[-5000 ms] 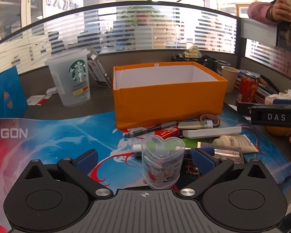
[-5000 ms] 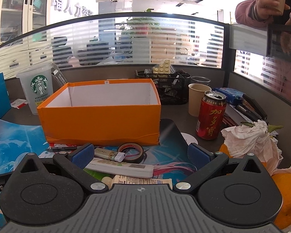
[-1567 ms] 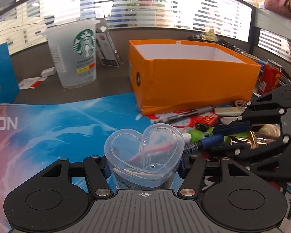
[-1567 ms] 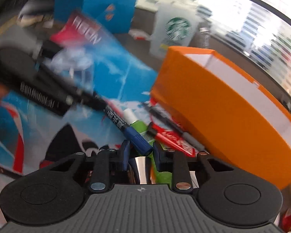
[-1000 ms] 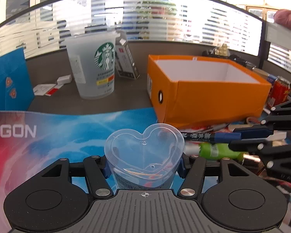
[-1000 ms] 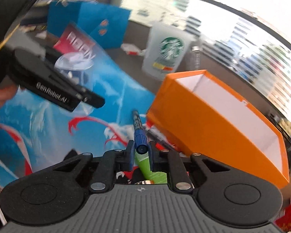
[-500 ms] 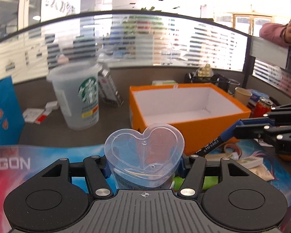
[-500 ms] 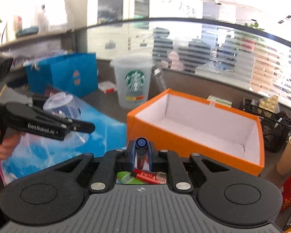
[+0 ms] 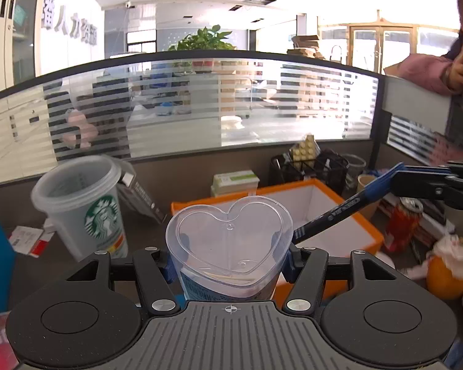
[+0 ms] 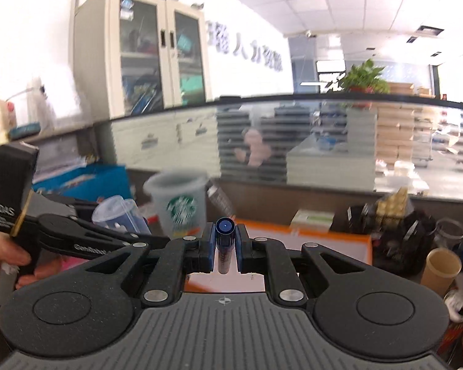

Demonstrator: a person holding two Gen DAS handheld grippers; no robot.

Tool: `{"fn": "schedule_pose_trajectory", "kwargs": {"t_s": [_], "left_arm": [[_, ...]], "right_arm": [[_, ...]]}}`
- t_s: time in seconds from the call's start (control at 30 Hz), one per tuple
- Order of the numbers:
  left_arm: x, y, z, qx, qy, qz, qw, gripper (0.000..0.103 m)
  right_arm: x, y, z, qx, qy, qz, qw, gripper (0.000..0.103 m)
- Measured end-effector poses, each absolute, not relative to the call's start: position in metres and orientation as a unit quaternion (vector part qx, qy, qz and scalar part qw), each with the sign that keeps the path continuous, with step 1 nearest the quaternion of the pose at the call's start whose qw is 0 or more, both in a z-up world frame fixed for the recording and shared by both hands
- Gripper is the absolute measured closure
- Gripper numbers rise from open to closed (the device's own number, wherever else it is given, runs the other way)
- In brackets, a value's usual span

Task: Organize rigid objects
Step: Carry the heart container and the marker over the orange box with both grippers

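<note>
Left gripper (image 9: 230, 262): clamped on clear heart-shaped plastic cup (image 9: 230, 246), raised before the orange cardboard box (image 9: 348, 212).
Right gripper (image 10: 224, 246): pinching blue marker pen (image 10: 224, 231), slanting over box.
Nearby: frosted Starbucks cup (image 9: 86, 209), red can (image 9: 404, 225).

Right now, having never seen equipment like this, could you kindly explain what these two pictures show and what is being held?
A person holds one handheld two-finger tool in each hand; a fisheye camera on each looks forward along its fingers, giving one picture per tool. The left tool is clamped on a clear heart-shaped container. The right tool is shut on a blue-capped marker, seen end-on in its own view. Ahead on the desk are an open orange box, a Starbucks cup, a red can and a black mesh organiser.
</note>
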State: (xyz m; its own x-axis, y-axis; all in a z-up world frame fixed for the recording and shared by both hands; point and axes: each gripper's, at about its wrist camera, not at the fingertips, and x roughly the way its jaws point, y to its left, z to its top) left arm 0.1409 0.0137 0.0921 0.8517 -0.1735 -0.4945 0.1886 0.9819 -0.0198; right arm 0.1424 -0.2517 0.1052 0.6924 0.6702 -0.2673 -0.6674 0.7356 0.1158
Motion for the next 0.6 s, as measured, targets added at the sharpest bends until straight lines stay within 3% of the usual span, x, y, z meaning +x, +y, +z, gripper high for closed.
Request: {"fn": "schedule_pose_trajectory", "kwargs": {"t_s": [0.23,0.6], "left_arm": [[0.198,-0.001,0.077,0.010,0.290,-0.089,0.953,0.044],[0.270,-0.012,0.011,-0.002,0.363,-0.070,0.929,0.044]], "right_arm": [[0.179,-0.262,0.108,0.014,0.147,0.329,0.933,0.091],[0.233,-0.253,0.057,0.007,0.188,0.286,0.940,0.091]]}}
